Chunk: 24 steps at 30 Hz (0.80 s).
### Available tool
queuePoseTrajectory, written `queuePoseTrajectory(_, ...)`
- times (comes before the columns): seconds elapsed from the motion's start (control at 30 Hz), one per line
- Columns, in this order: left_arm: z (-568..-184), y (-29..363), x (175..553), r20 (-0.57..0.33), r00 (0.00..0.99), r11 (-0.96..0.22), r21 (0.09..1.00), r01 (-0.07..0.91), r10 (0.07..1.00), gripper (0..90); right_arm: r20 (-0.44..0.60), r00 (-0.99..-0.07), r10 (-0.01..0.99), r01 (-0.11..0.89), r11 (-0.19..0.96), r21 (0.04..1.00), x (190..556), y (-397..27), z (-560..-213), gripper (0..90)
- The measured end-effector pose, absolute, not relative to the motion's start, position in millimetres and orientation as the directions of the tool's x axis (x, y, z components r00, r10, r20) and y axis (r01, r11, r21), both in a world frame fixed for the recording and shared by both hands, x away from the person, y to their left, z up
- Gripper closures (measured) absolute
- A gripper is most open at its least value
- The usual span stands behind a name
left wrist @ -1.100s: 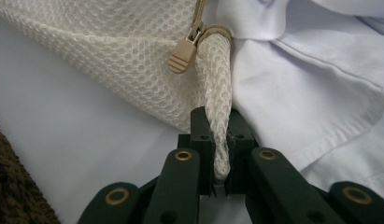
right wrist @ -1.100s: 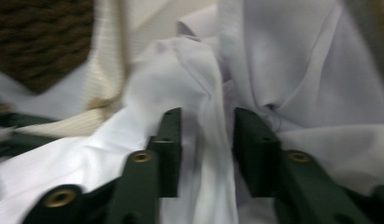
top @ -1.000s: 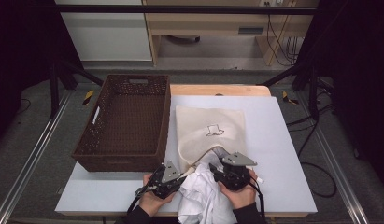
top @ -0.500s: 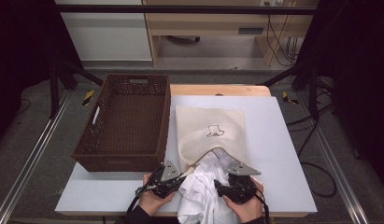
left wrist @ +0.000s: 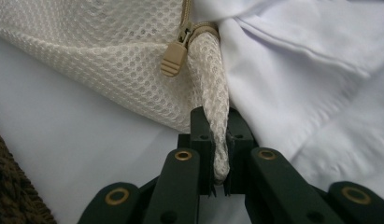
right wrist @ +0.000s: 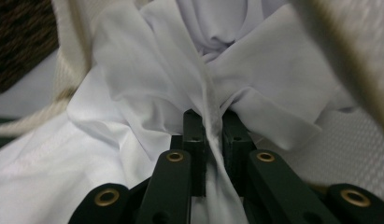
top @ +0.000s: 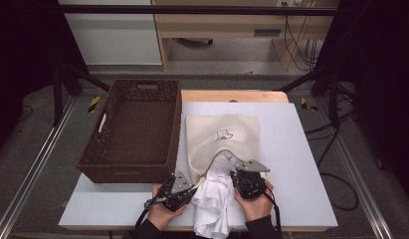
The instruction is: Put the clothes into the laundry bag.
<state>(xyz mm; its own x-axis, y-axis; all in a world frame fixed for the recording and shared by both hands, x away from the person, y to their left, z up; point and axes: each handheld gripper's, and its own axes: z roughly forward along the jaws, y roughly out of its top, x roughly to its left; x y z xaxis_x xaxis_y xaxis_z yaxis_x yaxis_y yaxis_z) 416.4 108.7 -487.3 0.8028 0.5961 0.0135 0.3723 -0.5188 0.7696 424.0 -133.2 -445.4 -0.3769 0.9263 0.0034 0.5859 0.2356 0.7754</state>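
High view: left claw (top: pixel 192 190) pinching mesh bag (top: pixel 222 137) edge; right claw (top: pixel 235 175) just closed, seemingly gripping white garment (top: pixel 212 204)

white garment (top: pixel 212 204) crumpled, half inside cream mesh bag (top: pixel 219 137).

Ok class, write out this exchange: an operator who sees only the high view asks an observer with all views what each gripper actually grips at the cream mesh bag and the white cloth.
Operator: From above I cannot make out what the left gripper has pinched. What is it?
Observer: Its jaws are clamped on a rolled edge of the cream mesh laundry bag, close beside the beige plastic zipper pull.
Operator: And the right gripper?
Observer: Its jaws have just been closing. They now pinch a thin fold of the crumpled white cloth garment between them.
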Motion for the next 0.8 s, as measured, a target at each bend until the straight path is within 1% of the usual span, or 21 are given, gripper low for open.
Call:
queuePoseTrajectory(0.07, -487, 109, 416, 0.013, 0.803, -0.519, 0.769, 0.372, 0.596, 84.9, 0.004, -0.37, 0.929, 0.583, 0.229, 0.779, 428, -132, -445, 83.1)
queuePoseTrajectory(0.1, -487, 109, 416, 0.015, 0.803, -0.52, 0.769, 0.371, 0.596, 85.0, -0.024, -0.332, 0.943, 0.576, 0.223, 0.787, 438, -131, -447, 83.1)
queuePoseTrajectory(0.13, -487, 109, 416, 0.015, 0.803, -0.52, 0.769, 0.371, 0.596, 85.0, -0.024, -0.332, 0.943, 0.576, 0.223, 0.787, 438, -131, -447, 83.1)
queuePoseTrajectory(0.17, -487, 109, 416, 0.017, 0.803, -0.521, 0.769, 0.371, 0.596, 85.1, -0.059, -0.284, 0.957, 0.574, 0.219, 0.789, 447, -131, -453, 82.8)
queuePoseTrajectory(0.23, -487, 109, 416, 0.018, 0.804, -0.522, 0.769, 0.369, 0.595, 85.1, -0.081, -0.261, 0.962, 0.579, 0.223, 0.784, 455, -134, -463, 81.2)
queuePoseTrajectory(0.33, -487, 108, 416, 0.024, 0.804, -0.525, 0.769, 0.365, 0.595, 85.0, -0.031, -0.262, 0.965, 0.584, 0.184, 0.791, 456, -141, -474, 77.1)
queuePoseTrajectory(0.43, -487, 108, 416, 0.02, 0.804, -0.523, 0.769, 0.367, 0.594, 84.9, -0.012, -0.318, 0.948, 0.55, 0.195, 0.812, 444, -148, -467, 66.3)
queuePoseTrajectory(0.5, -487, 108, 416, 0.022, 0.804, -0.524, 0.769, 0.366, 0.594, 84.9, 0.02, -0.366, 0.93, 0.522, 0.188, 0.832, 433, -152, -457, 55.3)
queuePoseTrajectory(0.53, -487, 108, 416, 0.022, 0.804, -0.524, 0.769, 0.366, 0.594, 84.9, 0.02, -0.366, 0.93, 0.522, 0.188, 0.832, 433, -152, -457, 55.3)
queuePoseTrajectory(0.57, -488, 108, 416, 0.024, 0.804, -0.524, 0.77, 0.365, 0.594, 84.8, 0.045, -0.42, 0.906, 0.507, 0.193, 0.84, 422, -154, -446, 45.3)
queuePoseTrajectory(0.63, -488, 108, 416, 0.023, 0.804, -0.523, 0.77, 0.365, 0.594, 84.8, 0.065, -0.455, 0.888, 0.494, 0.19, 0.849, 412, -154, -440, 39.1)
queuePoseTrajectory(0.7, -487, 109, 416, 0.018, 0.804, -0.522, 0.77, 0.368, 0.594, 84.8, 0.1, -0.489, 0.867, 0.519, 0.197, 0.832, 403, -153, -440, 32.8)
queuePoseTrajectory(0.8, -487, 109, 416, 0.017, 0.804, -0.521, 0.769, 0.369, 0.594, 84.7, 0.117, -0.513, 0.85, 0.557, 0.227, 0.799, 393, -145, -449, 28.5)
